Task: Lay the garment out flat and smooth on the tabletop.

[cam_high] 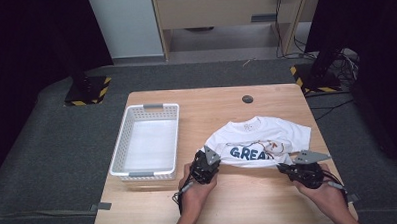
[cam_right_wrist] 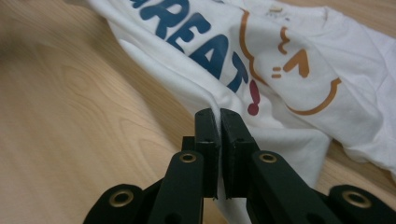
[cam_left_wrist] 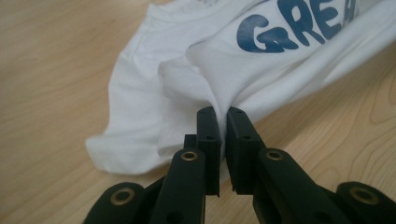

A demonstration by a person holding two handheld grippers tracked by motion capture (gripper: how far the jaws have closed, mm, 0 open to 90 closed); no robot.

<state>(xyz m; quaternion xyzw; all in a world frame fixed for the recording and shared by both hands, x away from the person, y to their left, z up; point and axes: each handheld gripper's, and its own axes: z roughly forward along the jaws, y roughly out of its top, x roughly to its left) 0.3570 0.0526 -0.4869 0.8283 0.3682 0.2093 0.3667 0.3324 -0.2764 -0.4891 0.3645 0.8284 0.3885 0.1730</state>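
- Left gripper: black jaws, brass-ringed pivots, grey three-cornered plate, dark trailing cable.
- Right gripper: black too, grey plate, cable; bare forearms.

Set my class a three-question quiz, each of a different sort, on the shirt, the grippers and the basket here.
1. True or false: both grippers pinch the white T-shirt.
2. Which edge of the T-shirt do the left gripper and the right gripper grip? A near B far
3. What lies inside the white basket?

Key:
1. True.
2. A.
3. Nothing.
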